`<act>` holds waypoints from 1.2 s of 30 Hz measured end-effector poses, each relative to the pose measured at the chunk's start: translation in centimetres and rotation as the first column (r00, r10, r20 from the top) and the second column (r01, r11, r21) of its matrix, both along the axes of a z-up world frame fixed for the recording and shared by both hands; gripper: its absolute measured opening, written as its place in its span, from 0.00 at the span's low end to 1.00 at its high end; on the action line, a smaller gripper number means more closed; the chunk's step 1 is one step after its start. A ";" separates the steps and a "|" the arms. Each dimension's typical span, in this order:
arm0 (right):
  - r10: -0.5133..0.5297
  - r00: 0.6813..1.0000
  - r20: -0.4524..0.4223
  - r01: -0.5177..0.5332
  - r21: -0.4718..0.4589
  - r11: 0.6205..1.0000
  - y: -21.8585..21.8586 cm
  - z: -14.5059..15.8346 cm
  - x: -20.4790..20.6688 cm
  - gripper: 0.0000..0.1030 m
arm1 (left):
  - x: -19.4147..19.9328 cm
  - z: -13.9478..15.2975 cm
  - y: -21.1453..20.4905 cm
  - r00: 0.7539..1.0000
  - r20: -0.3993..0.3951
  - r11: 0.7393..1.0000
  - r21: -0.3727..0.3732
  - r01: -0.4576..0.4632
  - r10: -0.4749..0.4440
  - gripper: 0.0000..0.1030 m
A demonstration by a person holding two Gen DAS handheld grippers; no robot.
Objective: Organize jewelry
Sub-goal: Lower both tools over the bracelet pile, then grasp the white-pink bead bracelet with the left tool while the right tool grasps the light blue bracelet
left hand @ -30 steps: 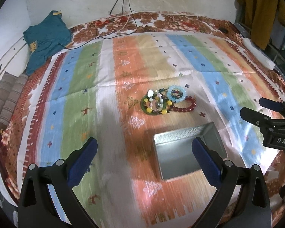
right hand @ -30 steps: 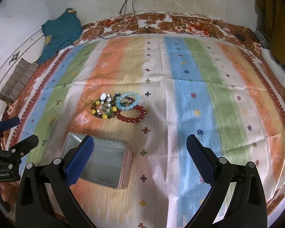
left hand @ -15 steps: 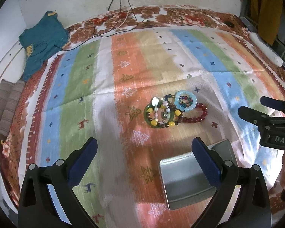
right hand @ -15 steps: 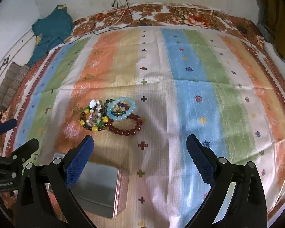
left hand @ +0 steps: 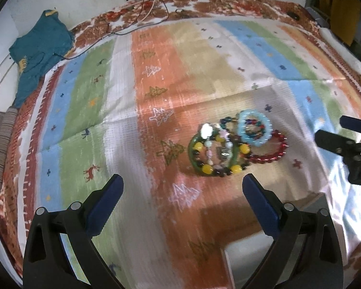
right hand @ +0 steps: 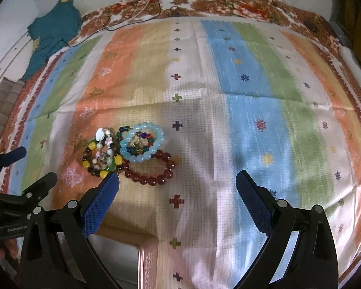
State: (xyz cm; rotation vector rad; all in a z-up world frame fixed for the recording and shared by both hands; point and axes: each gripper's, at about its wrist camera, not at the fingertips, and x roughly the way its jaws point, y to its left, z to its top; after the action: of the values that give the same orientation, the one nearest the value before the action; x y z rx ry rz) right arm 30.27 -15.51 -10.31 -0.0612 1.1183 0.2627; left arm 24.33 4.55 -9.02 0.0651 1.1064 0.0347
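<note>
Fingers of left gripper (left hand: 182, 187) spread wide, nothing held; fingers of right gripper (right hand: 178, 187) likewise spread, empty.

Bracelets: heap on striped cloth (right hand: 252, 96), just ahead of both grippers, overlapping and touching.
- Pale blue (right hand: 142, 145): one, lying on top.
- Dark red (right hand: 154, 171): one, nearest right gripper.
- Green-yellow (left hand: 216, 156): one.
- Further mixed strands tangled beneath; count not determinable.

Handling judged: light, limp, round beads slippery; best pinched across single exposed strand at heap edge.

Tin (right hand: 132, 265): one, near edge, below grippers.
</note>
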 end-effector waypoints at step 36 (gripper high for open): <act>-0.006 0.993 -0.118 -0.001 -0.056 0.998 3.3 -6.0 7.3 0.85 | 7.2 -5.5 0.0 0.997 -0.050 0.996 -0.063 0.061 -0.064 0.72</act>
State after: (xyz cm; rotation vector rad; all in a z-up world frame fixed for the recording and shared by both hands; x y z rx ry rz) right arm 37.58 -12.20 -16.29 -0.0945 1.2435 0.2351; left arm 31.52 4.55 -14.55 0.0461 1.1563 -0.0572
